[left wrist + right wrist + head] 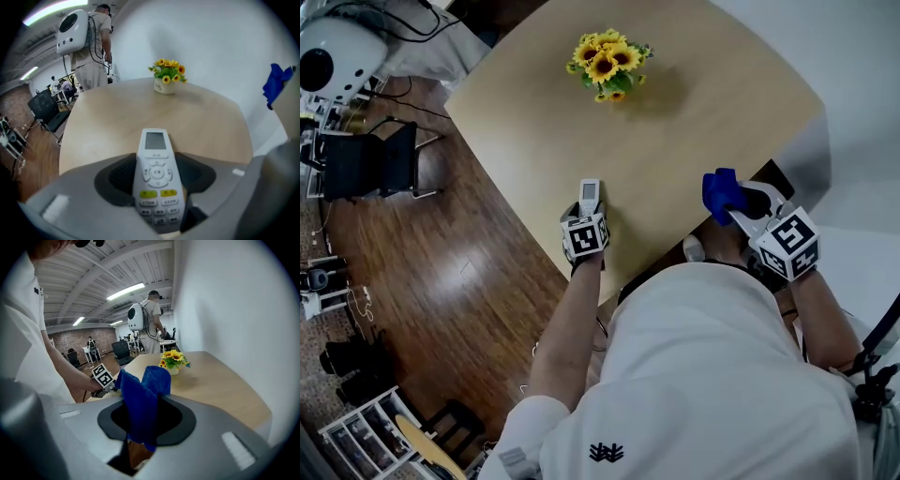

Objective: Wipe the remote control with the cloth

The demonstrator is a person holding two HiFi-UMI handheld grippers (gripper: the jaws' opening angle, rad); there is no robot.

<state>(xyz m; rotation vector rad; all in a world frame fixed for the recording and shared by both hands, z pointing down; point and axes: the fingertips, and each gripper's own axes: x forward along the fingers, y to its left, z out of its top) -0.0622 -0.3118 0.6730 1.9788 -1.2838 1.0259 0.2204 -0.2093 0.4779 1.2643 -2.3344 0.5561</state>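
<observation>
A white remote control with a small screen and yellow buttons sticks out of my left gripper, near the front edge of the wooden table. In the left gripper view the remote control lies lengthwise between the jaws, which are shut on it. My right gripper hangs at the table's right front corner, shut on a bunched blue cloth. In the right gripper view the blue cloth stands up out of the jaws, and my left gripper shows beyond it.
A pot of yellow sunflowers stands at the far middle of the table. A black chair sits on the wooden floor to the left. A person with a white device on the back stands beyond the table.
</observation>
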